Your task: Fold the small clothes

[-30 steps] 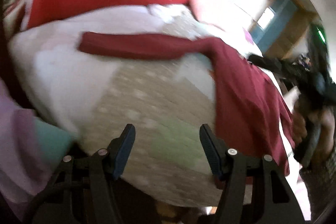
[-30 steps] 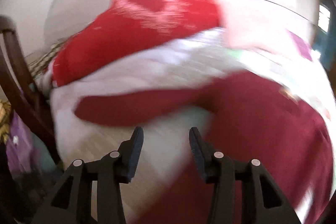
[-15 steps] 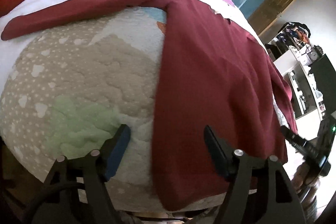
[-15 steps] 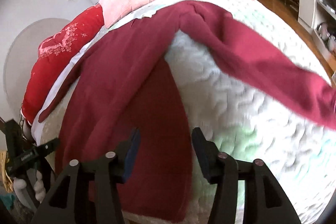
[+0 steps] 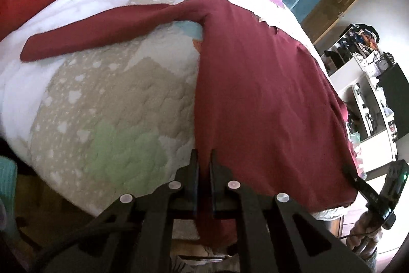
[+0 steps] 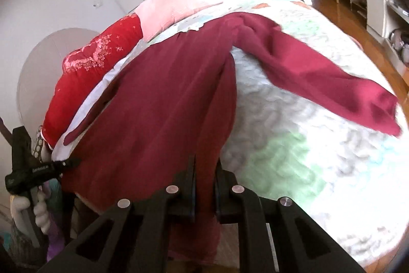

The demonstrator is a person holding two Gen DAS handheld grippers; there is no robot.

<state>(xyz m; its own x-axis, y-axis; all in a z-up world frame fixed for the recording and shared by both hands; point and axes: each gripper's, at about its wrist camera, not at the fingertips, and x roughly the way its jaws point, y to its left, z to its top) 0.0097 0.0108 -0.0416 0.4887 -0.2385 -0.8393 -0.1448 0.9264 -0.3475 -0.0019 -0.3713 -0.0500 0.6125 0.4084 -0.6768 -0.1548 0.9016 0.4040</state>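
Left wrist view shows your left hand-held gripper (image 5: 203,186) clenched on the bottom hem of the shirt (image 5: 260,94), which lies spread on the bed (image 5: 107,104). Your right hand-held gripper (image 6: 205,189) is grasping the other hem corner. Lift both corners together, keep the hem tight, and lay it toward the collar. 1 sleeve (image 6: 314,81) is wrinkled; flatten it. The hem below the fingers is hidden, and the collar is hard to see.

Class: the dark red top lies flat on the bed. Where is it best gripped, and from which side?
Grip the top at its two hem corners from the near bed edge: the hem hangs over it, sleeves point away. The left gripper and right gripper already pinch there.
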